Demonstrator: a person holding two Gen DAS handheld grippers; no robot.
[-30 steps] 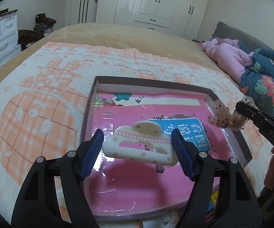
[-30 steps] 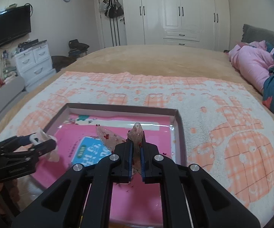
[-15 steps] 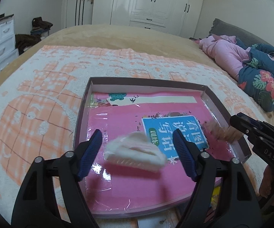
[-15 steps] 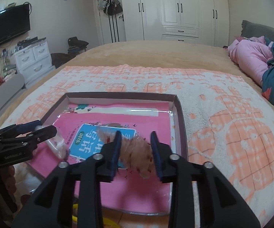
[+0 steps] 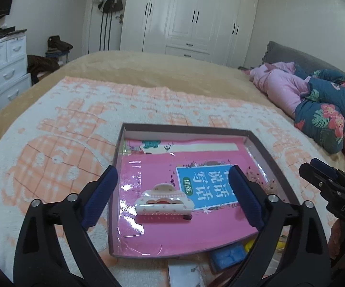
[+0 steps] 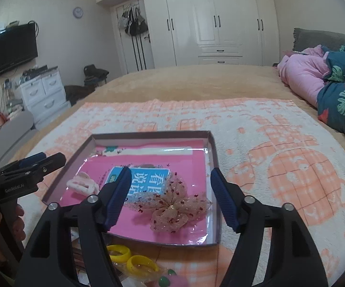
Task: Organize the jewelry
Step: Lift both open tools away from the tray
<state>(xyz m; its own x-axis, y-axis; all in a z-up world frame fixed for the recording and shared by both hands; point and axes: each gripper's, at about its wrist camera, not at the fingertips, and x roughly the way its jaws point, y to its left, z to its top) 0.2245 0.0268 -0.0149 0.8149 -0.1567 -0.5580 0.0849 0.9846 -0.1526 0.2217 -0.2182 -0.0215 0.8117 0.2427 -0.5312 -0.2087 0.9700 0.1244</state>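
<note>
A shallow box (image 5: 186,128) (image 6: 214,148) with a pink book as its floor lies on the bed. A cream cloud-shaped hair claw (image 5: 164,203) (image 6: 82,185) lies in its near left part. A sheer beige bow with red dots (image 6: 170,205) lies in its near right part. My left gripper (image 5: 172,196) is open and empty, above and behind the claw. My right gripper (image 6: 171,198) is open and empty, above the bow.
Yellow rings (image 6: 129,260), a green piece (image 6: 164,279) and a blue item (image 5: 228,256) lie in front of the box. An orange-and-white blanket (image 6: 280,157) covers the bed. Pink and floral bedding (image 5: 315,100) is piled at the right.
Both grippers opened and let go. The hair claw dropped into the box's left side and the bow into its right side. Both grippers drew back.
</note>
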